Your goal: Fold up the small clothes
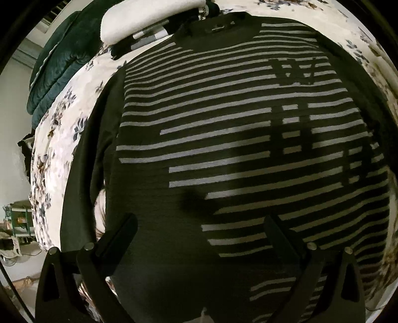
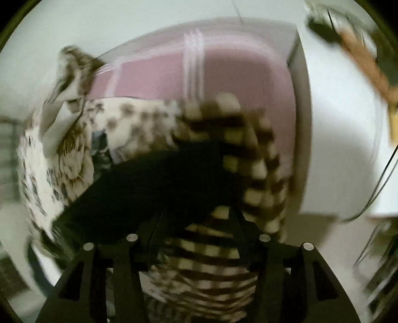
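Note:
A dark shirt with pale horizontal stripes (image 1: pixel 223 139) lies flat on a floral bedsheet (image 1: pixel 62 129), collar at the far end. Its plain dark left sleeve (image 1: pixel 82 198) lies along its side. My left gripper (image 1: pixel 199 223) hovers open over the shirt's lower part, holding nothing. In the blurred right wrist view, my right gripper (image 2: pixel 196 218) is shut on a dark part of the shirt (image 2: pixel 149 183), which is lifted and drapes leftward, with striped cloth (image 2: pixel 248 154) bunched behind and below it.
A dark green quilt (image 1: pixel 62 64) and a white pillow (image 1: pixel 149 20) lie at the bed's far left. A pink checked blanket (image 2: pixel 223 74) and floral bedding (image 2: pixel 74 139) show behind the right gripper. White wall and cables (image 2: pixel 383 179) are at right.

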The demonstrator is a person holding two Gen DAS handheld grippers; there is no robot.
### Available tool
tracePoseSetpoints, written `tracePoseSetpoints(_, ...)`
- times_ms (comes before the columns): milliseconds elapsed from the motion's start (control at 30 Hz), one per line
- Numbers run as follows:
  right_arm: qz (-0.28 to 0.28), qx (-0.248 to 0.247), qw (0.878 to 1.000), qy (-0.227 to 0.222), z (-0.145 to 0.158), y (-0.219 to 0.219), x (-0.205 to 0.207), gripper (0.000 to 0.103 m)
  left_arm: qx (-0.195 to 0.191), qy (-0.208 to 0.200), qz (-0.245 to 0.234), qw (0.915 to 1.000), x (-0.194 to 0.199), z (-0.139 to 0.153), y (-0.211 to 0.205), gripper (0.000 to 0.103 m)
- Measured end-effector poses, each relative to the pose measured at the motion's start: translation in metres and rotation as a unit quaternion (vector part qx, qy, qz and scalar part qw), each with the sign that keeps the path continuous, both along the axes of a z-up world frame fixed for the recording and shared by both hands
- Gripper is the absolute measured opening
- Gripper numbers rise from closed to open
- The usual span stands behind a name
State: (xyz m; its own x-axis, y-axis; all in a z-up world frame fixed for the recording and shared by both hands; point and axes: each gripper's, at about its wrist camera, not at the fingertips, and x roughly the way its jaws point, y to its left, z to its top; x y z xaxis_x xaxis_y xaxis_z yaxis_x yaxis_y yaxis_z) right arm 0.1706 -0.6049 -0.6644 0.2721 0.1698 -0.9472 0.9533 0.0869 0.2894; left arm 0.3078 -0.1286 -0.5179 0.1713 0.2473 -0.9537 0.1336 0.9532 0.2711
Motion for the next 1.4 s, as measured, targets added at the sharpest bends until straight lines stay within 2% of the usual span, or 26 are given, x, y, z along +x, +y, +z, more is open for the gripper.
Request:
tracePoseSetpoints(100, -0.031, 0.006, 0.999, -0.011, -0.020, 0.004, -0.002, 0.053, 0.001, -0.003, 0.002, 1.0000, 0.002, -0.001, 0.003, 0.103)
tracePoseSetpoints(133, -0.040, 0.002, 0.999, -0.008, -0.026, 0.003, -0.001, 0.050, 0.001, -0.004, 0.002, 1.0000, 0.003, -0.001, 0.004, 0.103)
tracePoseSetpoints(167, -0.049, -0.005, 0.999, -0.007, -0.030, 0.003, 0.000, 0.028, 0.002, -0.003, 0.004, 1.0000, 0.004, -0.002, 0.004, 0.103)
tracePoseSetpoints(200, -0.055, -0.020, 0.998, -0.003, -0.030, 0.003, 0.001, 0.015, 0.002, -0.001, 0.005, 1.0000, 0.004, -0.003, 0.004, 0.103)
tracePoseSetpoints(233, -0.052, -0.041, 0.998, 0.003, -0.025, 0.004, 0.004, 0.007, 0.002, -0.001, 0.006, 1.0000, 0.005, -0.003, 0.004, 0.103)
tracePoseSetpoints(300, -0.041, -0.103, 0.994, -0.004, -0.008, 0.009, 0.011, 0.007, 0.000, -0.002, 0.007, 1.0000, 0.005, -0.001, 0.004, 0.103)
tracePoseSetpoints(367, -0.021, -0.165, 0.986, -0.009, 0.025, 0.016, 0.017, 0.007, 0.000, -0.005, 0.006, 1.0000, 0.005, 0.001, 0.004, 0.103)
tracePoseSetpoints(500, -0.001, -0.240, 0.971, -0.004, 0.062, 0.010, 0.029, 0.007, -0.006, -0.006, 0.002, 1.0000, 0.005, 0.001, 0.000, 0.103)
tracePoseSetpoints(567, 0.025, -0.222, 0.974, 0.018, 0.049, -0.004, 0.037, 0.009, -0.009, -0.004, 0.001, 1.0000, 0.006, -0.001, -0.002, 0.103)
tracePoseSetpoints(600, 0.034, -0.187, 0.981, 0.035, 0.033, -0.014, 0.040, 0.013, -0.011, -0.003, 0.001, 0.9999, 0.006, -0.001, -0.003, 0.103)
tracePoseSetpoints(667, 0.028, -0.143, 0.988, 0.047, 0.019, -0.024, 0.031, 0.029, -0.013, -0.003, 0.001, 0.9999, 0.006, -0.001, -0.006, 0.103)
tracePoseSetpoints(700, 0.014, -0.132, 0.991, 0.026, 0.019, -0.023, 0.025, 0.036, -0.014, -0.004, 0.000, 0.9999, 0.005, 0.000, -0.006, 0.103)
tracePoseSetpoints(733, 0.008, -0.132, 0.991, 0.018, 0.020, -0.021, 0.022, 0.050, -0.014, -0.005, -0.002, 0.9999, 0.005, 0.000, -0.007, 0.103)
tracePoseSetpoints(767, 0.001, -0.136, 0.991, 0.006, 0.024, -0.016, 0.018, 0.055, -0.013, -0.005, -0.004, 0.9999, 0.005, -0.001, -0.007, 0.103)
tracePoseSetpoints(900, -0.015, -0.099, 0.994, -0.052, 0.010, -0.009, 0.018, 0.055, -0.010, 0.001, -0.007, 0.9999, 0.004, -0.006, -0.009, 0.103)
tracePoseSetpoints(1033, -0.043, -0.087, 0.993, -0.066, -0.018, -0.011, 0.032, 0.055, -0.009, 0.001, -0.005, 0.9999, 0.004, -0.007, -0.008, 0.103)
tracePoseSetpoints(1067, -0.052, -0.097, 0.991, -0.069, -0.023, -0.014, 0.036, 0.047, -0.010, 0.000, -0.004, 0.9999, 0.005, -0.007, -0.008, 0.103)
tracePoseSetpoints(1100, -0.057, -0.110, 0.990, -0.066, -0.024, -0.014, 0.042, 0.035, -0.009, 0.000, -0.002, 1.0000, 0.005, -0.007, -0.006, 0.103)
tracePoseSetpoints(1133, -0.057, -0.135, 0.988, -0.049, -0.023, -0.014, 0.047, 0.011, -0.009, -0.001, 0.001, 1.0000, 0.006, -0.007, -0.004, 0.103)
tracePoseSetpoints(1200, -0.043, -0.182, 0.982, -0.028, -0.014, -0.010, 0.062, 0.010, -0.009, -0.003, 0.012, 0.9999, 0.009, -0.006, 0.004, 0.103)
tracePoseSetpoints(1267, -0.013, -0.231, 0.973, -0.015, 0.009, 0.001, 0.077, 0.010, -0.010, -0.005, 0.027, 0.9996, 0.012, -0.006, 0.015, 0.103)
tracePoseSetpoints(1400, 0.066, -0.303, 0.950, -0.023, 0.066, 0.037, 0.115, 0.010, -0.011, -0.009, 0.070, 0.9975, 0.015, -0.004, 0.050, 0.103)
